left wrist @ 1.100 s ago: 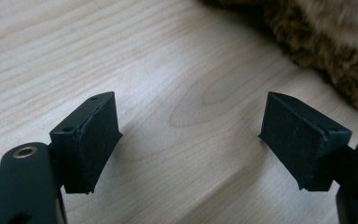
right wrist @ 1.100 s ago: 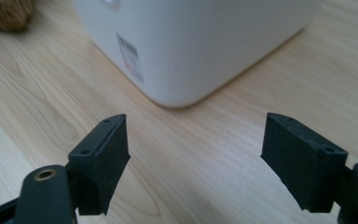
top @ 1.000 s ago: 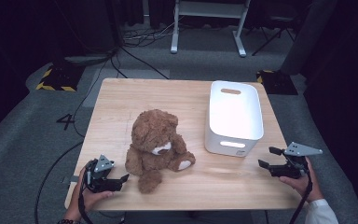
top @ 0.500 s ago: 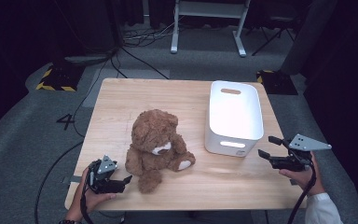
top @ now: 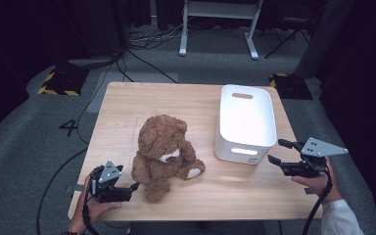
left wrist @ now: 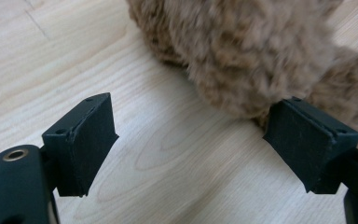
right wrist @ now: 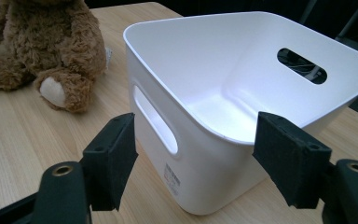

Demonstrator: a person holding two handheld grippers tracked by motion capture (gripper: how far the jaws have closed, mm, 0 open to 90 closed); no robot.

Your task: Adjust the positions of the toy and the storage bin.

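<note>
A brown teddy bear (top: 164,149) sits upright on the wooden tabletop (top: 142,103), a little toward its near edge and left of the middle, with one pale-soled foot stretched toward the white bin (top: 247,122). The bin stands open-side up along the right edge of the tabletop, close beside the bear but apart from it, a slot handle cut into each short wall. The left tool (top: 129,188) hangs over the near left corner of the tabletop, pointed at the bear's near leg; in the left gripper view its jaws stand wide apart with bare wood between them, and the bear's fur lies just beyond the pads (left wrist: 91,135), one pad almost at the fur though I cannot tell whether it touches. The right tool (top: 279,152) is held off the right edge, near the bin's near right corner, aimed at it. Its jaws have just been closing a little but remain well apart, gripping nothing; the bin's near corner sits beyond them.
</note>
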